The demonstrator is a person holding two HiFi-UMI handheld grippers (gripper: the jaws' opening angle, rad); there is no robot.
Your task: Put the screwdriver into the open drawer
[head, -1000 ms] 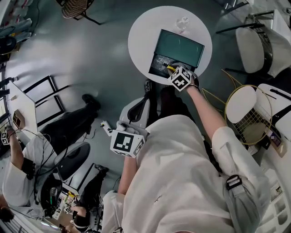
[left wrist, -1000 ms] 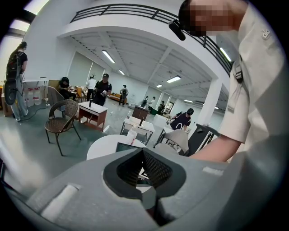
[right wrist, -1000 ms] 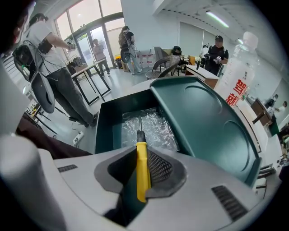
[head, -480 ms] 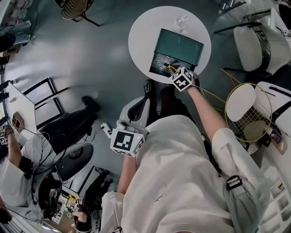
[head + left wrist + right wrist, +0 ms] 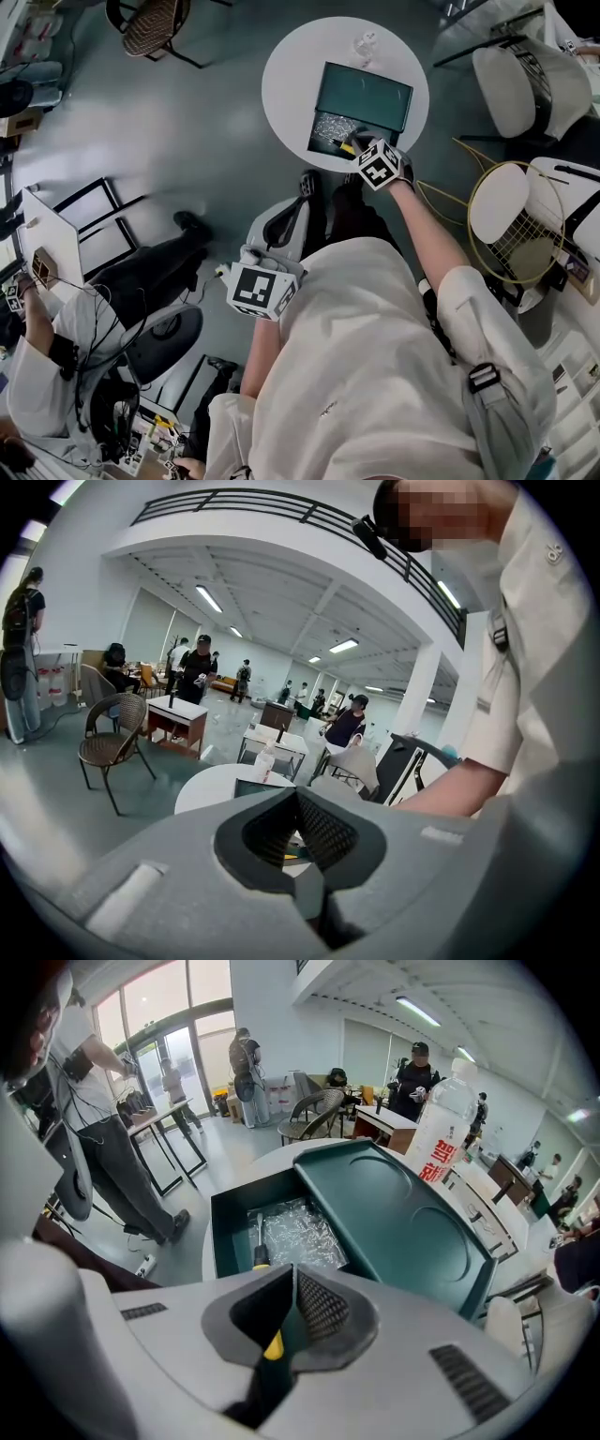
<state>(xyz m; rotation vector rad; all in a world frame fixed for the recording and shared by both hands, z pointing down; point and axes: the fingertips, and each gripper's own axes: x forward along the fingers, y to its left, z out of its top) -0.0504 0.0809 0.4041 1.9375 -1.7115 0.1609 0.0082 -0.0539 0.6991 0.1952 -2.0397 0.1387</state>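
The screwdriver point(image 5: 258, 1241), with a black and yellow handle, lies in the open drawer point(image 5: 225, 1232) on crinkled clear plastic, its shaft pointing away. My right gripper point(image 5: 293, 1274) hangs just above the handle end. Its jaws are closing and almost together, with nothing between them; a bit of yellow handle shows below through the slit. In the head view the right gripper point(image 5: 361, 155) is at the drawer's near edge, beside the screwdriver point(image 5: 345, 147). My left gripper point(image 5: 246, 258) is held low by my side, far from the table, shut and empty point(image 5: 300, 794).
The dark green drawer unit point(image 5: 366, 94) stands on a small round white table point(image 5: 281, 84), with a water bottle point(image 5: 441, 1138) behind it. Chairs, a wire basket point(image 5: 511, 244) and seated people are around on the floor.
My right gripper has lifted slightly off the screwdriver, which stays lying in the drawer. The left gripper has hardly moved.
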